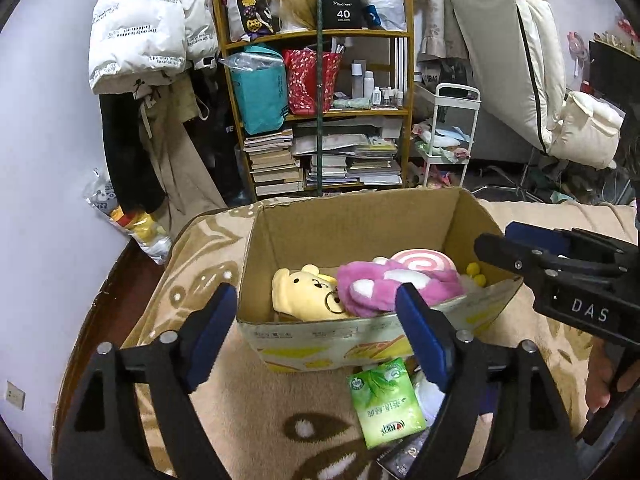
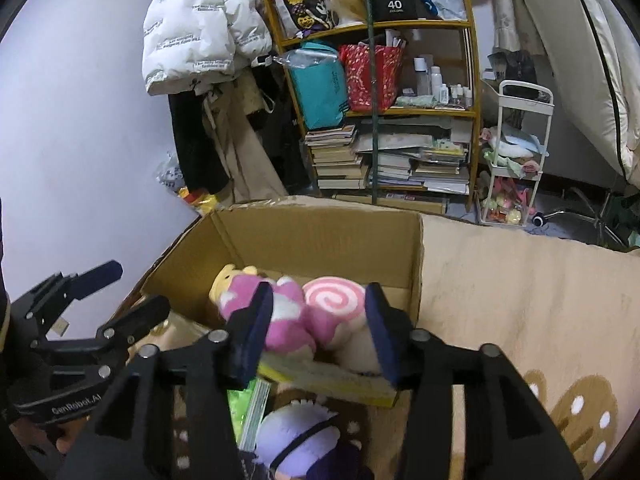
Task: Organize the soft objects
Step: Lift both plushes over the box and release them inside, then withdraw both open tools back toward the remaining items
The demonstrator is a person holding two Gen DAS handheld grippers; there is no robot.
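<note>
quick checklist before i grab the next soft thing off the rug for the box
1. Left gripper empty and open: ok, nothing between its fingers.
2. Right gripper empty and open: ok, fingers spread, holding nothing.
3. Cardboard box open with room: ok, the yellow bear plush, pink plush and swirl cushion sit low, the back part looks free.
4. Next soft item in reach: ok, the purple plush lies on the rug just before the box, under the right gripper.
5. Green tissue pack free of the plush: cannot tell, they lie close together.
6. Grippers clear of each other: ok, apart on either side.
</note>
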